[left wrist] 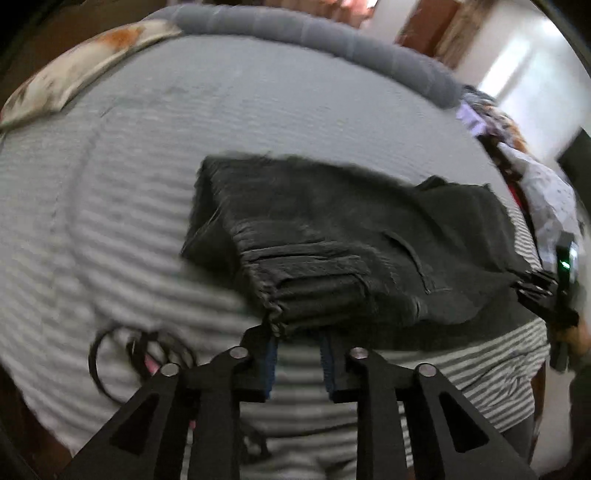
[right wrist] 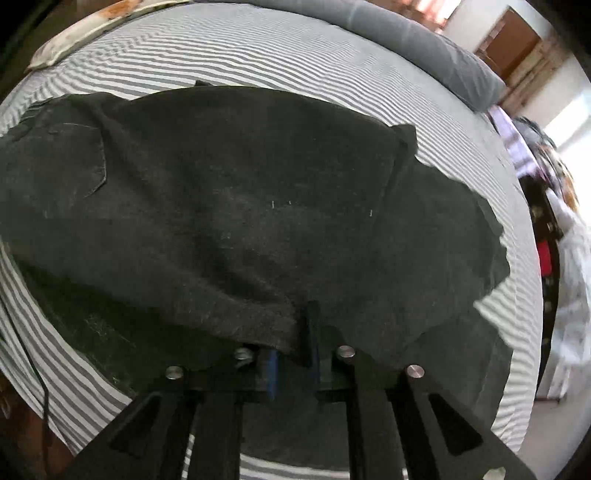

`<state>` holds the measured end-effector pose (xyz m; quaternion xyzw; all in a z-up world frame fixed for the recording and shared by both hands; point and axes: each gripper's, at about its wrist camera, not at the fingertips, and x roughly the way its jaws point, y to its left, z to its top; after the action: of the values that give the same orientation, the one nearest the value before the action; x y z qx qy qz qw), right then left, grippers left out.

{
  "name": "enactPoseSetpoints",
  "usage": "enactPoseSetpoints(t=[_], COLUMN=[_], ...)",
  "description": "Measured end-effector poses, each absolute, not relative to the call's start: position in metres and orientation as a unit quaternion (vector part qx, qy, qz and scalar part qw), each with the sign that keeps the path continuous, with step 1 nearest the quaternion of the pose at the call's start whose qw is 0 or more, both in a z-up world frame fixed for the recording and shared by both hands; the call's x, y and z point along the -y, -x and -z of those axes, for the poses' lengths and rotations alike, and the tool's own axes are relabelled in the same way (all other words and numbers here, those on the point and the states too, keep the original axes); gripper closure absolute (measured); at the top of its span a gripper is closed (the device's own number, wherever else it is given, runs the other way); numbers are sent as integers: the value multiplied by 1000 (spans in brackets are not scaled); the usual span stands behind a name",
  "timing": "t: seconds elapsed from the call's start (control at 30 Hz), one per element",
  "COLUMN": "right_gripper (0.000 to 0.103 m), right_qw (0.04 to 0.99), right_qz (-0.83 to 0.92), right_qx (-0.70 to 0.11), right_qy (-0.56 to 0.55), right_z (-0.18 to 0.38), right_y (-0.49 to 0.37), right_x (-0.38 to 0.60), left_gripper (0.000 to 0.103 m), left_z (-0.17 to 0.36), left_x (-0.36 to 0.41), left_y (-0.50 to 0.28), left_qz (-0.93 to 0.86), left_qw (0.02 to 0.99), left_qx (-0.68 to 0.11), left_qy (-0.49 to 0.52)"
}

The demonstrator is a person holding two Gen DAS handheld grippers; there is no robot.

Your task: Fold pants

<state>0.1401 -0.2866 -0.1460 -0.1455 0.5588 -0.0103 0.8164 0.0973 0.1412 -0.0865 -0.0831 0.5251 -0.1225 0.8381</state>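
Observation:
Dark grey pants [left wrist: 332, 236] lie folded on the striped bed, waistband toward me. My left gripper [left wrist: 299, 363] is open just in front of the waistband's gathered edge, holding nothing. In the right wrist view the pants [right wrist: 240, 206] fill the frame, back pocket at left. My right gripper [right wrist: 295, 358] is closed on a fold of the pants' near edge, which drapes over the fingers. The right gripper also shows at the right edge of the left wrist view [left wrist: 546, 295], at the pants' corner.
The grey-and-white striped bedsheet [left wrist: 110, 221] covers the bed. A grey bolster [left wrist: 314, 33] lies along the far edge, a floral pillow [left wrist: 74, 70] at far left. Black cables [left wrist: 140, 354] lie near left. Piled clothes [left wrist: 535, 177] sit at the right.

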Motion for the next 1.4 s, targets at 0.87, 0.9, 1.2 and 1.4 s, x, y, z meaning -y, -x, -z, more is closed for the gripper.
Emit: enactPoseSetpoints(t=[0.87, 0.9, 1.2, 1.4], right_gripper=[45, 45, 64, 91], right_qw=[834, 829, 816, 781], right_qz=[17, 26, 69, 104], right_qx=[-445, -443, -418, -387], right_qy=[-325, -340, -394, -480], right_z=[162, 166, 182, 192], right_y=[-33, -37, -77, -86], right_x=[342, 349, 403, 440], left_gripper=[45, 45, 82, 83], left_z=[118, 118, 107, 102], left_x=[-171, -172, -173, -172], left_y=[-105, -106, -131, -143], left_qz=[111, 110, 93, 86], left_qw=[719, 720, 754, 759], left_qx=[-486, -486, -474, -477], left_qy=[484, 483, 445, 434])
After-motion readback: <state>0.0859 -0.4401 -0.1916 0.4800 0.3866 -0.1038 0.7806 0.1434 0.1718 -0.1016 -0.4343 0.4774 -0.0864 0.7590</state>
